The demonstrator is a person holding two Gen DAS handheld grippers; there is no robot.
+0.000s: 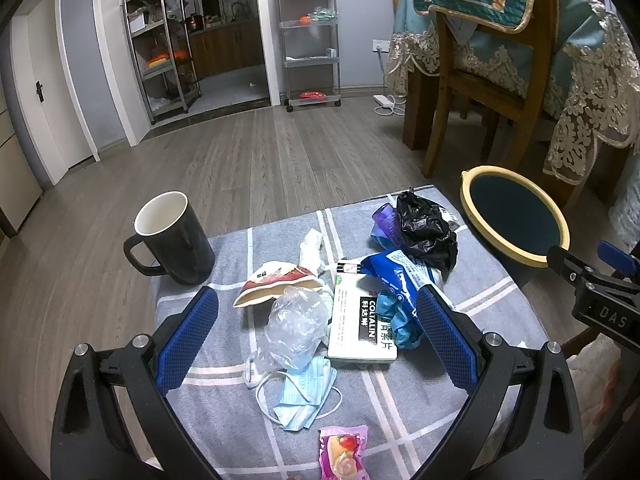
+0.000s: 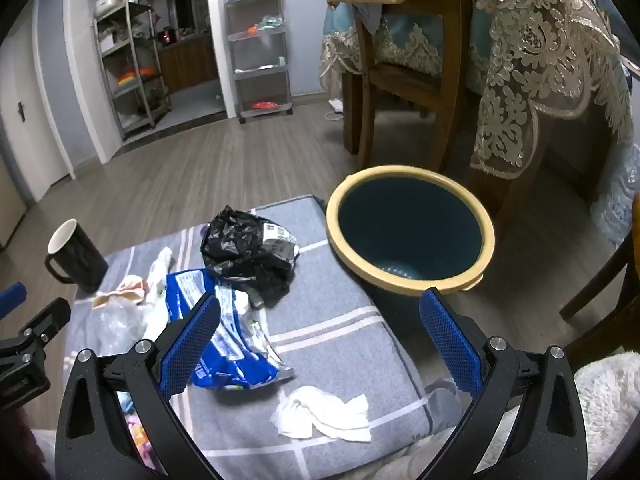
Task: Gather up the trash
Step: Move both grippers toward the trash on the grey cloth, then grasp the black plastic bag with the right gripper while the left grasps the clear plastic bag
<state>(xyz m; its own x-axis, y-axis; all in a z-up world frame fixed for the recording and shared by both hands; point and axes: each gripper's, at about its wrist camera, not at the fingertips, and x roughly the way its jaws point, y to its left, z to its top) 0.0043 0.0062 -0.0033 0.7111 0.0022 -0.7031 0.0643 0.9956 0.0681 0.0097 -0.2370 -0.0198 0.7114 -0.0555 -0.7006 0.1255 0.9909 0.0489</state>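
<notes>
Nothing has been picked up yet. The bin (image 2: 410, 236) stands empty just beside the grey cushion (image 2: 340, 332), where the trash lies heaped: black bag (image 2: 244, 256), blue wrapper (image 2: 232, 344), white tissue (image 2: 324, 416). Both the left gripper (image 1: 318, 336) and right gripper (image 2: 320, 340) hover, jaws wide apart, holding nothing. Next, I'd say, close on one piece.

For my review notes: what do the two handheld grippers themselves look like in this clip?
Both match: the left gripper and right gripper have black, matte frames with triangular cut-outs and silver round bolts. The fingers carry blue pads with a fine mesh texture. White letters "DAS" mark the right gripper's body in the left wrist view. No cables or sleeves show.
</notes>
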